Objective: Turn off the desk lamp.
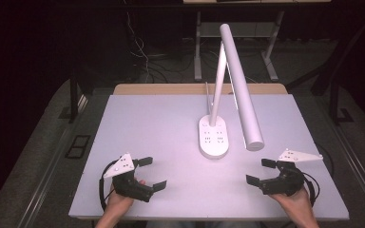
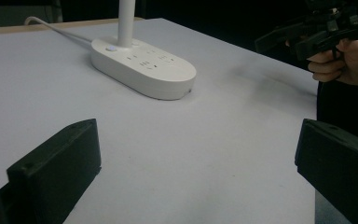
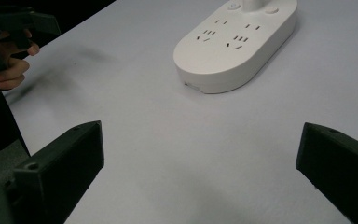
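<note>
You hold the left gripper (image 1: 145,174) and right gripper (image 1: 261,171) with jaws apart and empty, near the tabletop's (image 1: 147,123) front edge. Both aim inward at the desk lamp (image 1: 214,137), which stands right of centre, probably readying a two-sided approach.

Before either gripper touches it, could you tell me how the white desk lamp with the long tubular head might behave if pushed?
The white desk lamp would probably slide on its broad oval base if pushed low. Its long tubular head overhangs that base, so a high push might tip it. The smooth plastic likely offers the jaws little grip.
</note>
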{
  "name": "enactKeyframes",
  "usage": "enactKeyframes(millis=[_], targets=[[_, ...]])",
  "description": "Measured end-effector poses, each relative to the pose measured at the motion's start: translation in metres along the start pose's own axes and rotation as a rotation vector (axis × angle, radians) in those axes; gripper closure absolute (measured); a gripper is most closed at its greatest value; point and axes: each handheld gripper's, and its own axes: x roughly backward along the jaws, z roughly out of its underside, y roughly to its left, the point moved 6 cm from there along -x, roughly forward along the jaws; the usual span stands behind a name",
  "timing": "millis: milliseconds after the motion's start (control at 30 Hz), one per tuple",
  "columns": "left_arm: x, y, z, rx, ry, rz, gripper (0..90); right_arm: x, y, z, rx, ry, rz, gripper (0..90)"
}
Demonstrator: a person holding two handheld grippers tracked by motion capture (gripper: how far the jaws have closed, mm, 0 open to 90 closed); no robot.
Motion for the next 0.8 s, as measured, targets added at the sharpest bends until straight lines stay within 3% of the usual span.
enactKeyframes(millis=[800], targets=[[-0.0004,-0.0014,0.0011,0.000,0.008,-0.009,0.0,0.0003,-0.0016,0.0033,-0.004,0.036,-0.010,0.8]])
